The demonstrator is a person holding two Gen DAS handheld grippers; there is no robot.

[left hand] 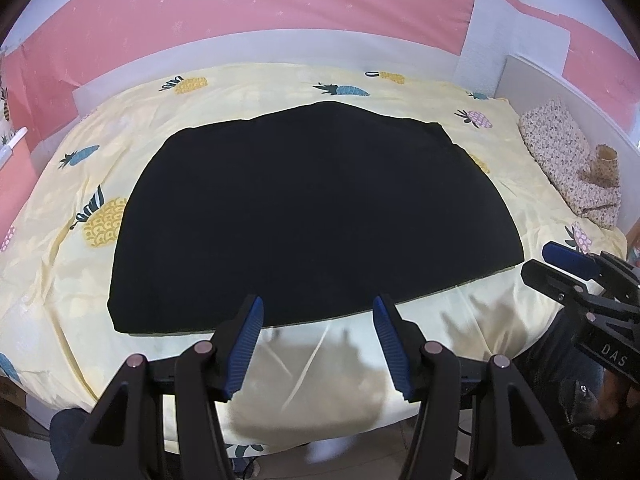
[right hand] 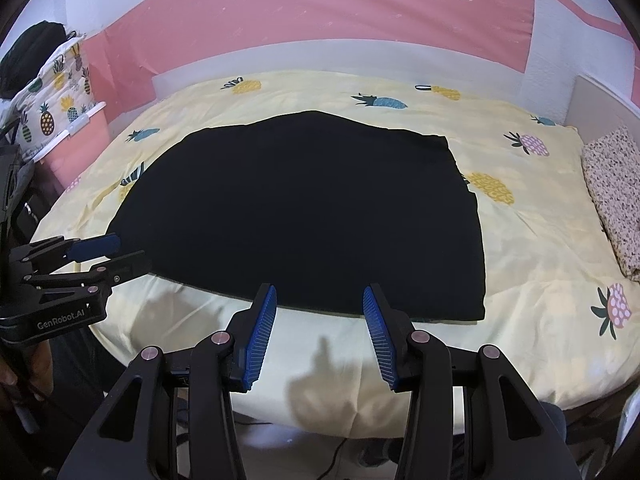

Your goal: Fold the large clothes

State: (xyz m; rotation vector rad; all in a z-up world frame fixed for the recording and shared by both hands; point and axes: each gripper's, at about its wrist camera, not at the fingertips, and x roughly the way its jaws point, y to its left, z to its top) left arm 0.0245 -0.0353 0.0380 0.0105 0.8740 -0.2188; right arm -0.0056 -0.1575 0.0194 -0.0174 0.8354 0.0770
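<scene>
A large black garment [left hand: 316, 216] lies flat and folded into a broad rectangle in the middle of the bed [left hand: 420, 344], also seen in the right wrist view as the black garment [right hand: 304, 216]. My left gripper [left hand: 318, 308] hovers open above its near edge, nothing between the blue pads. My right gripper [right hand: 319, 296] is open too, above the same near edge, empty. Each gripper shows in the other's view: the right gripper [left hand: 560, 264] at the far right, the left gripper [right hand: 116, 252] at the far left by the garment's left corner.
The bed carries a pale yellow pineapple-print sheet [right hand: 540, 240]. A floral pillow [left hand: 568, 160] lies at the right end by a white headboard. A pink wall [left hand: 280, 4] runs behind. A pineapple-print bag [right hand: 52, 100] and pink cabinet stand at the left. Floor shows below the bed's front edge.
</scene>
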